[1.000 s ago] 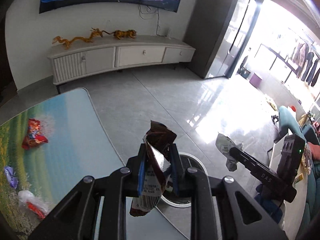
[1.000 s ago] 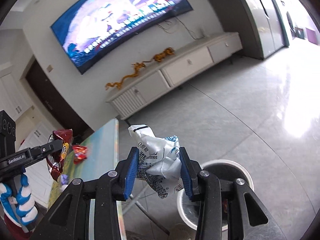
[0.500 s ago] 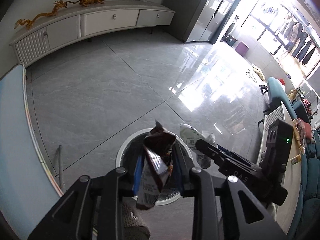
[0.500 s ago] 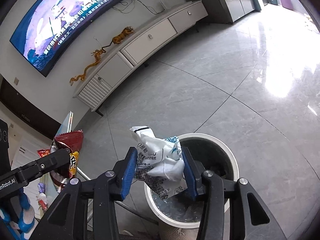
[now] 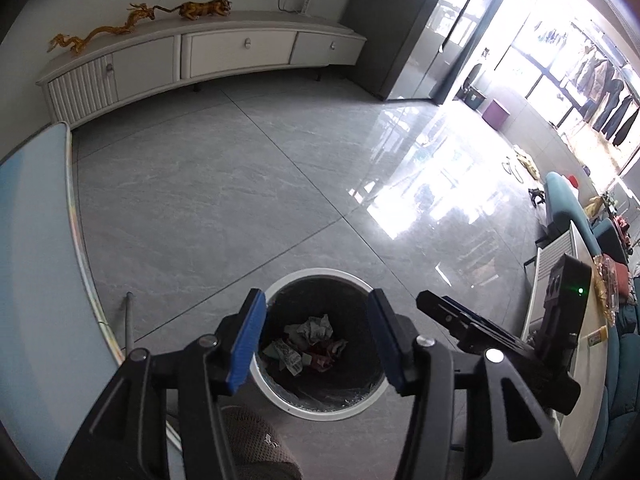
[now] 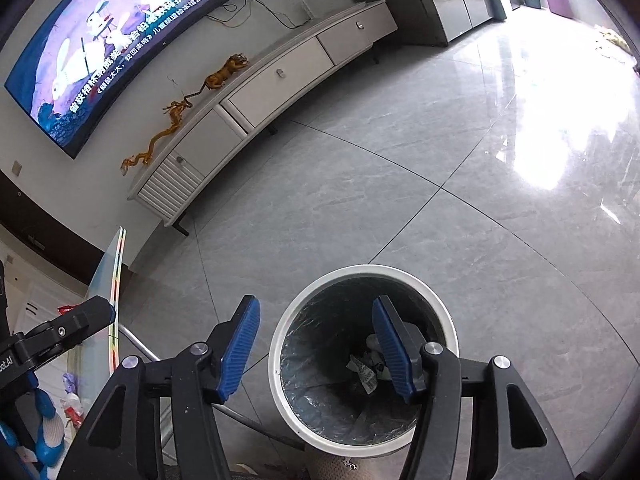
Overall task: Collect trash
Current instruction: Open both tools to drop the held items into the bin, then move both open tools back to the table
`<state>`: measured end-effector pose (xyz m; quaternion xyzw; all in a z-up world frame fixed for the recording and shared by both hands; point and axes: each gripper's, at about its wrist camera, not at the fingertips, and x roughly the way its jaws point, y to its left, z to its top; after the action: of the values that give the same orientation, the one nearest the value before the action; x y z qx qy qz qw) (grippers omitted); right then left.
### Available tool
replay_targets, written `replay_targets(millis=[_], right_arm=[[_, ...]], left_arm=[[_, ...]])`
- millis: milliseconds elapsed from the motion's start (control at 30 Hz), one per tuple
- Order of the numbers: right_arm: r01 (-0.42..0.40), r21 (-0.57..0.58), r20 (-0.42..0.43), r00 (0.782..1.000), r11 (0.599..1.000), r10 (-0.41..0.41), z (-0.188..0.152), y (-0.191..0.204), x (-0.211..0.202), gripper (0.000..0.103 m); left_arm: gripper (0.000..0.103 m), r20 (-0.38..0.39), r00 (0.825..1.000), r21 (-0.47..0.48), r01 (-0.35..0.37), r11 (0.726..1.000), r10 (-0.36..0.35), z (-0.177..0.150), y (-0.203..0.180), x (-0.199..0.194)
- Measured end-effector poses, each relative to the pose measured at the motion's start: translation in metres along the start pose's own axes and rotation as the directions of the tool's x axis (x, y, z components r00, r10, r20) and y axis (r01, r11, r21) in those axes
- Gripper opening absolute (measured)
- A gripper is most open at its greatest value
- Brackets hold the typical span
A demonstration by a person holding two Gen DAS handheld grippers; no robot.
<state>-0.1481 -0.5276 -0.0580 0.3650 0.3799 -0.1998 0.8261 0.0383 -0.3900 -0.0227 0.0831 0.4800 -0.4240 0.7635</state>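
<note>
Both tools hang over the white-rimmed trash bin (image 5: 280, 398) on the grey tiled floor (image 5: 224, 184), and both have their blue-padded jaws spread wide with nothing between them. The left gripper (image 5: 316, 340) looks almost straight down into the bin, so its camera shows the heap at the bottom plainly: crumpled wrappers (image 5: 310, 342), white, grey and red, lying on the dark liner. The right gripper (image 6: 318, 344) sits further to one side; from there only a few pale scraps with printed labels (image 6: 366, 368) show past its right finger, the print too small to read.

The right camera alone catches the curved television (image 6: 120, 28) on the wall, showing a cartoon with white rabbits and a line of Chinese subtitles. It also shows the edge of the table (image 6: 114, 280) and some bright scraps on it behind the left tool.

The left camera alone shows the sunlit glass doors and hanging clothes (image 5: 608, 80) far off, and the right tool's body with a small green light (image 5: 580, 290). Both views share the white TV cabinet (image 5: 192, 52) and the golden dragon figurine (image 5: 100, 34) on it.
</note>
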Motion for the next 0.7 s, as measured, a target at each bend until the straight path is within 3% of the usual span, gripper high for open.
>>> replay_targets(millis=[333, 700], right_arm=[[-0.042, -0.114, 0.098, 0.994, 0.993, 0.054, 0.005, 0.048, -0.047, 0.056], [-0.12, -0.248, 0.165, 0.973, 0.961, 0.164, 0.001, 0.116, -0.087, 0.056]], left_arm=[[0.051, 0.154, 0.982, -0.073, -0.1, 0.992, 0.11, -0.018, 0.043, -0.082], [0.051, 0.287, 0.918, -0.19, -0.227, 0.955, 0.275, -0.065, 0.109, -0.182]])
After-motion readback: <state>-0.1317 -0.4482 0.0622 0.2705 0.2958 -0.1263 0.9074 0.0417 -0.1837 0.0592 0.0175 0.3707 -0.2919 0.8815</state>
